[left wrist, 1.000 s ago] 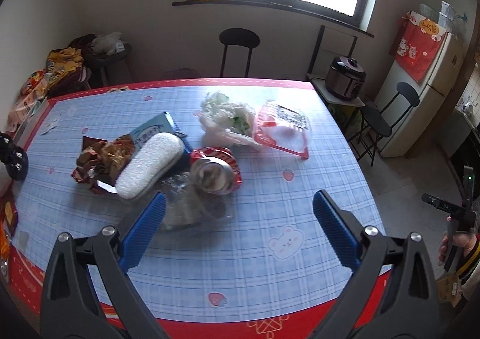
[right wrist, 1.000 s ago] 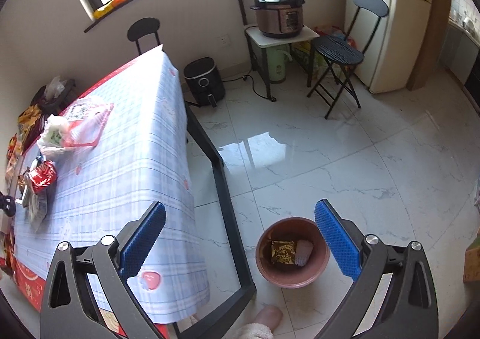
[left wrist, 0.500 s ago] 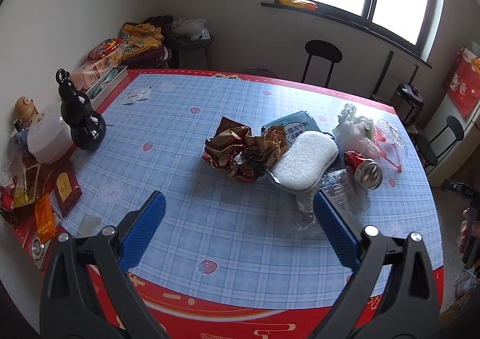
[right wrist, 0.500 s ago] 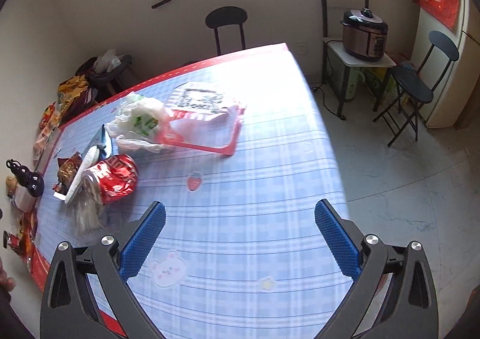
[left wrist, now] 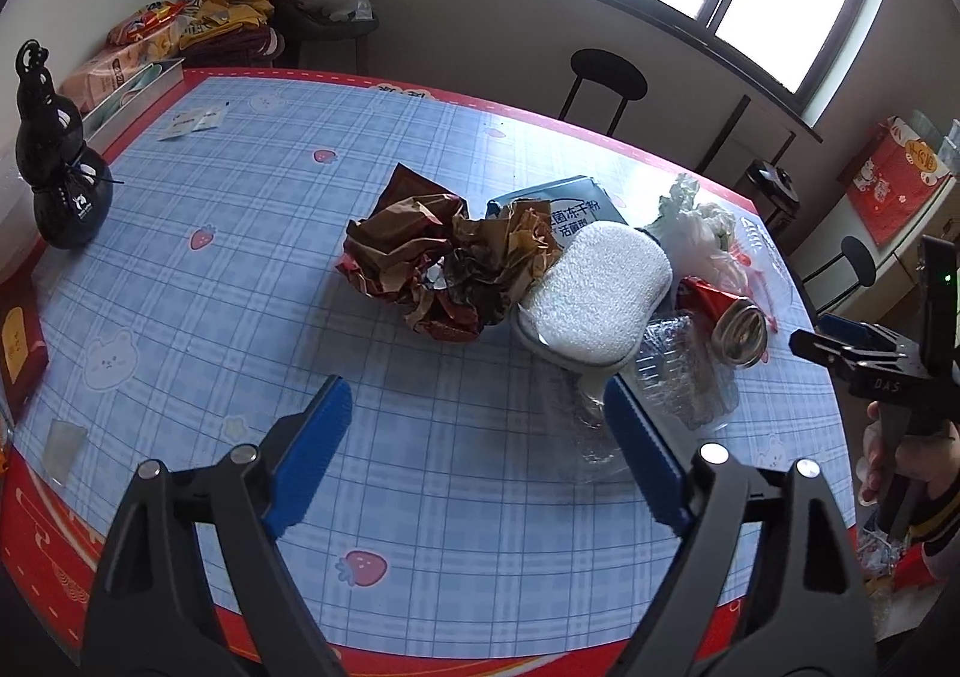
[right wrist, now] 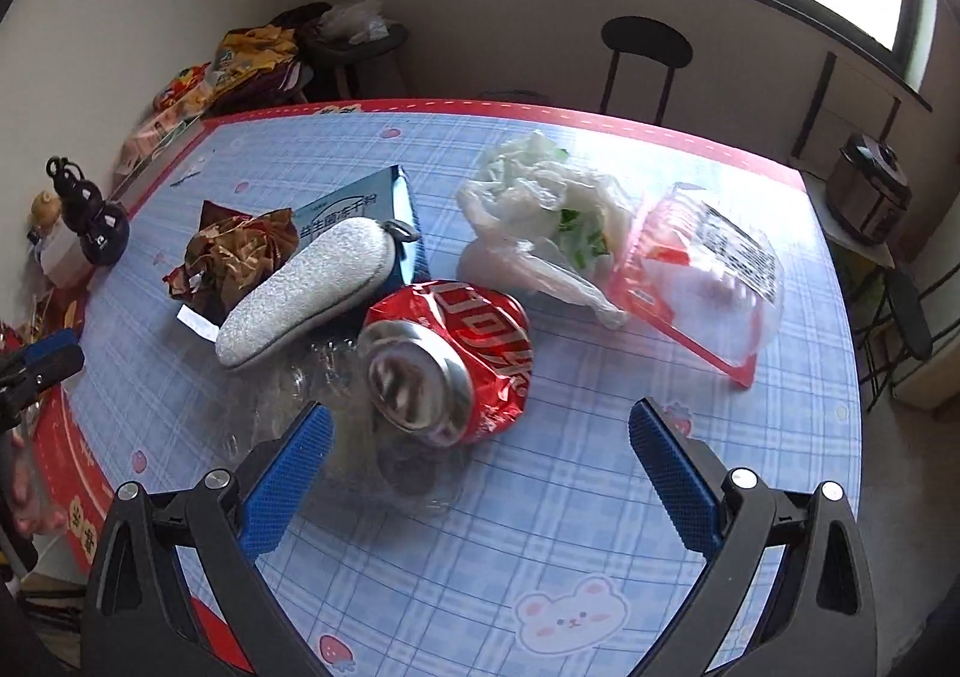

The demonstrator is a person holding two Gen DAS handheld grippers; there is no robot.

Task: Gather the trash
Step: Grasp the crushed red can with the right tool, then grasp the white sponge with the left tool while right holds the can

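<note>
Right wrist view: the trash lies in a cluster on the table (right wrist: pixel 600 527), which carries a blue checked cloth with a red border. Nearest the right gripper (right wrist: pixel 480 467) is a crushed red can (right wrist: pixel 456 359), lying on its side with its top toward the camera, resting on a flattened clear bottle (right wrist: pixel 312 377). Left of the can sits a white sponge (right wrist: pixel 300 296), tilted against a blue packet (right wrist: pixel 360 203), with a crumpled brown wrapper (right wrist: pixel 240 251) beside it. Beyond the can lies a white plastic bag (right wrist: pixel 540 215), and to its right a clear tray (right wrist: pixel 702 269) with a red rim. The right gripper's jaws stand spread wide above the cloth, nothing between the pads; the can sits just ahead of them, apart from both. Left wrist view: the same cluster shows with the wrapper (left wrist: pixel 444 263) to the left, the sponge (left wrist: pixel 594 299) in the middle, and the can (left wrist: pixel 732 317) at the right edge. The left gripper (left wrist: pixel 480 455) hangs over bare cloth short of the wrapper, its jaws closing yet still apart, with nothing between them. A black gourd bottle (left wrist: pixel 60 167) stands at the table's left edge, well apart from the trash.
</note>
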